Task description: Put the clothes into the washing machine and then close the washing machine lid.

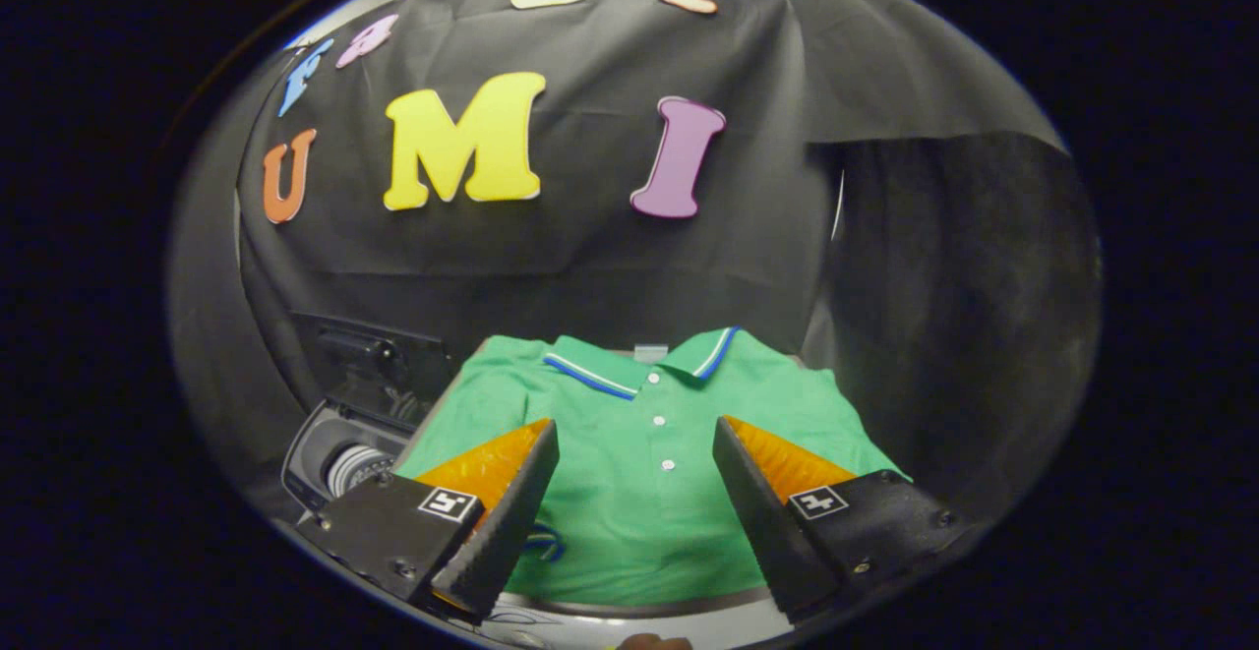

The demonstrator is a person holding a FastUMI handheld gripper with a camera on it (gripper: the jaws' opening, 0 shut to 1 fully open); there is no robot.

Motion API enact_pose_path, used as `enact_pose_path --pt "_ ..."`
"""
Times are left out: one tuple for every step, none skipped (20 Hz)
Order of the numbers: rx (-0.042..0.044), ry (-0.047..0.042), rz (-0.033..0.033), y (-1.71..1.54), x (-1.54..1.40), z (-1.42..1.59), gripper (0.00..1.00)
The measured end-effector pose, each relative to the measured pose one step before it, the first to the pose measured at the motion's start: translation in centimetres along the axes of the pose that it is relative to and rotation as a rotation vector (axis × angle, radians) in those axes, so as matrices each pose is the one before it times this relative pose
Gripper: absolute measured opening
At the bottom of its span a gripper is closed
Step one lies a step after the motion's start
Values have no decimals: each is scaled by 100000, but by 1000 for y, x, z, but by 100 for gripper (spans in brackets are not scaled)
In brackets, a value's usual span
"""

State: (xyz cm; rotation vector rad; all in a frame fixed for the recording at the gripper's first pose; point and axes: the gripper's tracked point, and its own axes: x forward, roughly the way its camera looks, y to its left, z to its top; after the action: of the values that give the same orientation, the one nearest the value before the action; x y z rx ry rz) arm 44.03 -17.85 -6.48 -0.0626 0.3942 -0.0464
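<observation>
**Gripper open above shirt, nothing held**

The gripper [634, 493] is seen with its two fingers spread wide apart; nothing is clamped between them. No contact between either finger and the cloth can be confirmed from this view.

A green short-sleeved polo shirt [644, 443] with a blue-and-white striped collar and white buttons is laid flat, face up, collar at the far end. It is framed between the fingers and extends ahead of them. The button placket runs down the gap between the fingers, slightly right of centre. The shirt's near hem rests close to a light-coloured table edge [639, 616], just in front of the fingertips' base.

A dark washing machine [339, 443] with a round opening is seen to the left of the shirt, partly hidden behind the left finger. Its dark lid [369, 360] is raised, standing behind the opening on the far side. A ribbed light drum part is visible inside the opening; no clothing can be made out in it.

Black cloth [590, 257] is hung as the booth wall behind shirt and machine.
</observation>
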Motion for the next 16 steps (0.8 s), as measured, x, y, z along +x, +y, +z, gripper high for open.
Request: enact_pose_path --pt "-1648 1517 -962 -582 853 -224 100" --pt "-995 1495 -835 -603 747 -315 100" --pt "-264 2070 -349 -320 698 -412 100" --pt "208 2497 100 132 672 -668 100" --pt "187 3527 185 39 572 -831 100" --pt "823 2666 1310 -50 157 -769 100" --pt "2417 -2208 173 -86 390 539 100" --pt "2255 2816 1005 -19 -208 -637 100" --pt "4731 437 1261 64 280 100 99" --pt "1712 128 1483 277 70 137 100" --pt "-2425 1154 854 146 272 -395 100" --pt "-2305 -442 909 -181 127 -152 100" --pt "-262 490 689 -59 -179 197 100" --pt "1305 1951 804 143 -59 -161 99" --pt "1590 2882 440 39 -150 -51 98" --pt "202 2586 626 192 -94 -15 95"
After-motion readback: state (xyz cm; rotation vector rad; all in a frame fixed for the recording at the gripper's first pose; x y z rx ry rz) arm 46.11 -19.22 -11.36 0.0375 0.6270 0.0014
